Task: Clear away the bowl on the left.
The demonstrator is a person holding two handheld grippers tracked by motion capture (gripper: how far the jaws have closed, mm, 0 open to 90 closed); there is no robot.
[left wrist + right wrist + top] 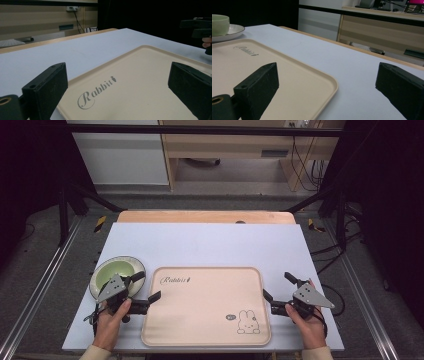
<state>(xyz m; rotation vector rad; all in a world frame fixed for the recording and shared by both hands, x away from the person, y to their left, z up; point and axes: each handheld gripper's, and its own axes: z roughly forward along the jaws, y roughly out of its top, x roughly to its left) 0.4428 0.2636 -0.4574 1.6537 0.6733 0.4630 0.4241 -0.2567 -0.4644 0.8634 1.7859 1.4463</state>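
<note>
Tray (pixel 205 305): beige, flat on the white table (pixel 210 242), between the two grippers; nothing on it.
Left gripper (pixel 149 286): jaws spread wide, holding nothing, at the tray's left edge.
Right gripper (pixel 278 287): jaws apart, holding nothing, just off the tray's right edge.
High view: rabbit drawing (pixel 248 322) at the tray's near right corner; green bowl (pixel 116 272) on a plate (pixel 100 270), left of the tray.
Left gripper view: "Rabbit" lettering (pixel 96 93) legible; right gripper far off.
Right gripper view: bowl and plate beyond the tray's far corner.
</note>
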